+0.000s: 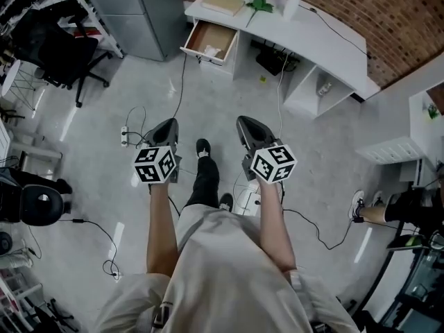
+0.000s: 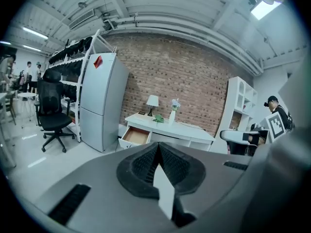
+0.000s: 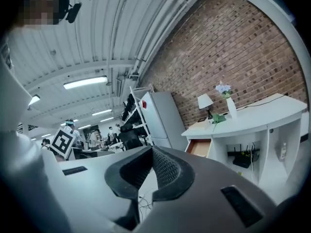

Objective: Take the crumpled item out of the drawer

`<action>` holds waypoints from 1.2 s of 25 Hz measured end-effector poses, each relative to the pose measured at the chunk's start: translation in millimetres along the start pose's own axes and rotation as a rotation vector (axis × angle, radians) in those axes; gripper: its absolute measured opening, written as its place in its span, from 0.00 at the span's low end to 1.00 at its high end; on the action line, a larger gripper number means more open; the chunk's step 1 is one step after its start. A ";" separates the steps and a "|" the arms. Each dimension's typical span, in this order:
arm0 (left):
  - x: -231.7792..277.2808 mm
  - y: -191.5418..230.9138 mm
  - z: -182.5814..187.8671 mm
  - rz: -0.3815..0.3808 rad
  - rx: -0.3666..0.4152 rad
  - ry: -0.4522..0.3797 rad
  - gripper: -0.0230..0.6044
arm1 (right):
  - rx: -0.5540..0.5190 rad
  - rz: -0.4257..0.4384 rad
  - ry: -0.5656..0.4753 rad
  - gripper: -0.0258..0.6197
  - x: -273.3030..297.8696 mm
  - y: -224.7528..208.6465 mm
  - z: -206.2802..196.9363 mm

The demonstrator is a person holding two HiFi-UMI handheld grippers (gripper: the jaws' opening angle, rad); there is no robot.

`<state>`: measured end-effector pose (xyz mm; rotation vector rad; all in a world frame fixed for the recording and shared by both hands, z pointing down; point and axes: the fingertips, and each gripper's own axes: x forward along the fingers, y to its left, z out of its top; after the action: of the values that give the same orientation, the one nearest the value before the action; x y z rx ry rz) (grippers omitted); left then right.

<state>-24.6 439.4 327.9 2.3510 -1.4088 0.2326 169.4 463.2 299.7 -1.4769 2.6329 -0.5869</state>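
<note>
An open wooden-lined drawer [image 1: 210,41] sticks out of the left end of the white desk [image 1: 326,37], far ahead across the floor. A pale crumpled item [image 1: 211,50] lies inside it. My left gripper [image 1: 168,123] and right gripper [image 1: 244,121] are held side by side at waist height, well short of the desk, both pointing toward it. Both are shut with nothing between their pads. In the left gripper view the left gripper [image 2: 158,147] frames the drawer [image 2: 136,136]; the right gripper [image 3: 151,149] has the drawer [image 3: 198,147] to its right. The item is hidden in both gripper views.
A grey fridge [image 1: 139,12] stands left of the drawer, with a black office chair [image 1: 62,54] further left. A power strip [image 1: 125,136] and cables lie on the floor. A vase [image 1: 293,4] and notebook [image 1: 223,3] sit on the desk. Another person's legs [image 1: 388,210] are at right.
</note>
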 end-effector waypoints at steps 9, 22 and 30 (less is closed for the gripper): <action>106.1 32.4 3.8 -0.040 -0.009 0.075 0.06 | 0.106 -0.047 -0.029 0.08 56.2 -66.7 12.8; 303.1 73.1 54.9 -0.164 -0.014 0.164 0.06 | 0.102 -0.039 0.052 0.08 212.1 -171.8 56.6; 377.7 98.9 65.6 -0.232 -0.001 0.224 0.06 | 0.119 -0.043 0.084 0.08 291.9 -205.0 59.7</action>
<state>67.0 65.0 418.4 2.3762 -1.0239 0.4148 192.8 106.5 354.8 -1.5093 2.5812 -0.8121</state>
